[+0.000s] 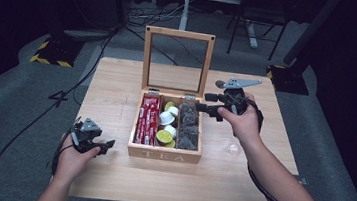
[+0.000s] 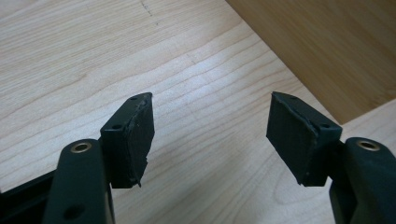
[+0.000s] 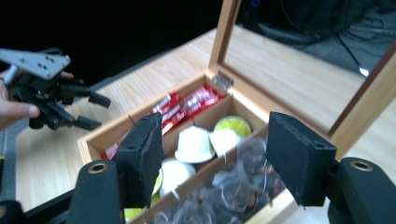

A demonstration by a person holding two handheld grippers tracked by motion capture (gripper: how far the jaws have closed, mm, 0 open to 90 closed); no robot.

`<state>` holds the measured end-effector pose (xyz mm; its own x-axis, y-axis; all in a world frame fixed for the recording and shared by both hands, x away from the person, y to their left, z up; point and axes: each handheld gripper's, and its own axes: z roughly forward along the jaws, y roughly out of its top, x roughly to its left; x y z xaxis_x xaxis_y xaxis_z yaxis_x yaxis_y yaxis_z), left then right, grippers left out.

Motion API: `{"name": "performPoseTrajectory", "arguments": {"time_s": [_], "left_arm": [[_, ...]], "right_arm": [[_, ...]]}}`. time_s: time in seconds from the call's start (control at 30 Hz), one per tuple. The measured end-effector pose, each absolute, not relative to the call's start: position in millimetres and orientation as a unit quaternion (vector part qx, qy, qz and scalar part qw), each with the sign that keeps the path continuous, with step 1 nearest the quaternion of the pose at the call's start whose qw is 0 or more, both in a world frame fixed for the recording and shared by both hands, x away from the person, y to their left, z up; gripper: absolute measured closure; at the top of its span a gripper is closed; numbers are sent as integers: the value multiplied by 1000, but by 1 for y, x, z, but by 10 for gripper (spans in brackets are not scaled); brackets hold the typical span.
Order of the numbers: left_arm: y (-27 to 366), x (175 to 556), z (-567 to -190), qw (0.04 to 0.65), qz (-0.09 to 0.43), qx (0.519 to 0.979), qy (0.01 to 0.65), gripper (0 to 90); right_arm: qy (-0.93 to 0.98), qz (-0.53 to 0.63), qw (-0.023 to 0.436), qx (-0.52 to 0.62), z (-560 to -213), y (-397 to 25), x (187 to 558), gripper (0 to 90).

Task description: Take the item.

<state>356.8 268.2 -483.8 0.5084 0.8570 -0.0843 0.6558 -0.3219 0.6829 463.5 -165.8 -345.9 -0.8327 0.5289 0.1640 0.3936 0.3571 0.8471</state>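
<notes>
Now we hold the right tool (image 1: 200,105) released, jaws apart and empty, just above the tea box (image 1: 164,154); its clear-wrapped tea bags (image 3: 224,186) lie right beneath the jaws. Our left tool (image 1: 106,145) rests on the surface (image 2: 70,56), also released, the box wall just ahead of it.

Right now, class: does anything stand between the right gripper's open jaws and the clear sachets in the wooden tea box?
Nothing visible does. The right gripper hovers open over the clear sachets; the wooden tea box has its glass lid raised upright behind.
</notes>
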Motion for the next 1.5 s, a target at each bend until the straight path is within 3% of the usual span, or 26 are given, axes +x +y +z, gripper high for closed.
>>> {"name": "performPoseTrajectory", "arguments": {"time_s": [0.13, 0.4, 0.83, 1.07, 1.23, 1.3, 1.33, 1.5], "left_arm": [[264, 366, -489, 328, 152, 807, 467, 318], [255, 377, -494, 320, 151, 822, 447, 310], [248, 385, -499, 323, 151, 828, 433, 250], [247, 386, -502, 332, 154, 826, 428, 208], [247, 386, -503, 337, 158, 825, 426, 203], [247, 386, -504, 340, 158, 823, 426, 198], [247, 386, -504, 341, 159, 823, 426, 197], [247, 386, -504, 340, 159, 824, 425, 196]], "right_arm": [[811, 500, 31, 303, -362, -165, 459, 395], [851, 435, 74, 284, -385, -160, 452, 453], [891, 370, 75, 253, -419, -142, 443, 429], [908, 342, 84, 225, -427, -133, 442, 570], [920, 318, 100, 205, -428, -127, 440, 601], [924, 312, 105, 198, -428, -126, 439, 635], [924, 311, 106, 194, -428, -126, 439, 693], [925, 311, 110, 190, -428, -127, 438, 746]]}}
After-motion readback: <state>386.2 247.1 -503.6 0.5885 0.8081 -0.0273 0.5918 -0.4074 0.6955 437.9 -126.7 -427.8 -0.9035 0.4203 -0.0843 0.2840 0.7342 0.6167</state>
